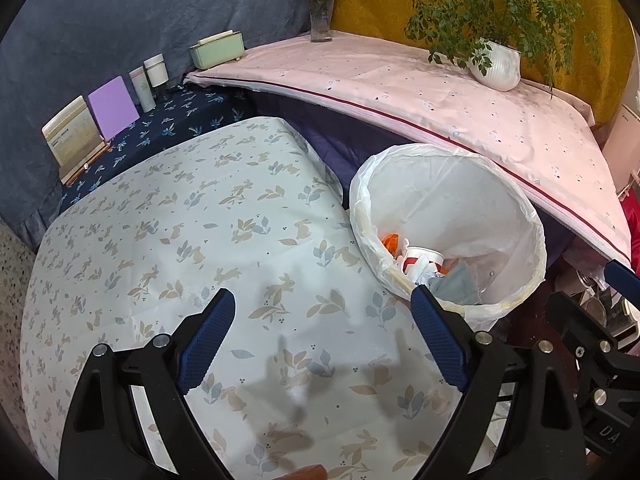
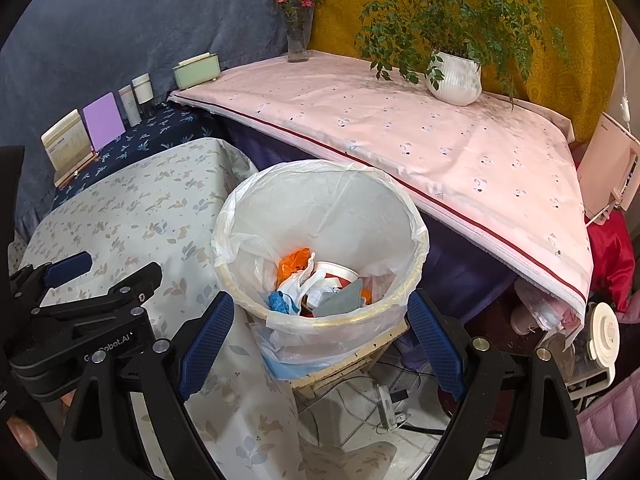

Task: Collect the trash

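Observation:
A round bin with a white plastic liner (image 2: 320,208) stands beside the table; it also shows in the left wrist view (image 1: 448,200). Inside lie trash pieces: an orange wrapper (image 2: 294,260), a red-and-white paper cup (image 1: 420,260), white crumpled plastic (image 2: 304,280), a blue scrap (image 2: 276,302) and a grey piece (image 2: 340,300). My left gripper (image 1: 324,336) is open and empty above the floral tablecloth (image 1: 180,240). My right gripper (image 2: 320,332) is open and empty, just in front of the bin. The left gripper shows at the left in the right wrist view (image 2: 80,280).
A pink-covered table (image 2: 420,136) holds a potted plant (image 2: 454,76), a flower vase (image 2: 298,36) and a green box (image 2: 196,68). Bottles (image 2: 136,96), a purple card (image 2: 104,122) and a booklet (image 2: 66,140) stand at the back left. Cables and a power strip (image 2: 388,400) lie on the floor.

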The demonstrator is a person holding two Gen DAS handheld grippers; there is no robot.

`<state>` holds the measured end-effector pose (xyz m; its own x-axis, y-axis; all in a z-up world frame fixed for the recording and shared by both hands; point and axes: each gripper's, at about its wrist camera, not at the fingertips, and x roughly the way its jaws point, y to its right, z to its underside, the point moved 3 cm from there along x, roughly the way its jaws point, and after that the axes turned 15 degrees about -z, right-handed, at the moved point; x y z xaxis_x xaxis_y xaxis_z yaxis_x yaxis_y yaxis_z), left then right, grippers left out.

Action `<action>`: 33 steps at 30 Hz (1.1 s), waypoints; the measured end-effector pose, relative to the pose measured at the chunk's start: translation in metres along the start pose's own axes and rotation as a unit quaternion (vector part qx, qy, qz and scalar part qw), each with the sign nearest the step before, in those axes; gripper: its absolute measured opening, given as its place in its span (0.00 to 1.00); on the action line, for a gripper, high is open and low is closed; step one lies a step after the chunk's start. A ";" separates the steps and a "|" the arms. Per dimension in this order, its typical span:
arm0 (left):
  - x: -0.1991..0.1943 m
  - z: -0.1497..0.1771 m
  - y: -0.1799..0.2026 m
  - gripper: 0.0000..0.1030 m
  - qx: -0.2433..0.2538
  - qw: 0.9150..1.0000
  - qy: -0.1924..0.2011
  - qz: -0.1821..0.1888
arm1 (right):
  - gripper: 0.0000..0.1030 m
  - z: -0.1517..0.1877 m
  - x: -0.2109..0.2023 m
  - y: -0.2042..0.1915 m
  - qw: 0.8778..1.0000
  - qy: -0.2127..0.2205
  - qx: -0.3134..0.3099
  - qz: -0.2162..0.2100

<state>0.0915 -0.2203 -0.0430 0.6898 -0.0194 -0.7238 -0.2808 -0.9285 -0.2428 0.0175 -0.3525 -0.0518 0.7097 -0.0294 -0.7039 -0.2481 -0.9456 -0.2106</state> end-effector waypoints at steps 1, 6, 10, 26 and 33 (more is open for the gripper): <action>0.000 0.000 0.001 0.83 0.000 1.000 -0.001 -0.001 | 0.82 0.001 0.000 0.000 1.000 -0.001 0.000 0.000; -0.001 0.000 0.002 0.83 0.005 1.000 0.001 -0.004 | 0.82 0.002 0.000 0.001 1.000 -0.001 -0.001 0.001; -0.001 0.002 0.005 0.83 0.010 1.000 0.001 -0.005 | 0.82 0.003 0.000 0.001 1.000 -0.002 -0.001 -0.001; 0.006 0.006 0.011 0.83 0.013 1.000 -0.009 -0.006 | 0.82 0.007 0.004 0.012 1.000 -0.007 0.007 0.003; 0.009 0.006 0.017 0.83 0.017 1.000 -0.012 -0.004 | 0.82 0.008 0.006 0.014 1.000 -0.011 0.009 0.005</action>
<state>0.0888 -0.2339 -0.0576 0.6762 -0.0036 -0.7367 -0.2987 -0.9154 -0.2697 0.0134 -0.3634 -0.0646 0.6930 -0.0310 -0.7202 -0.2661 -0.9395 -0.2157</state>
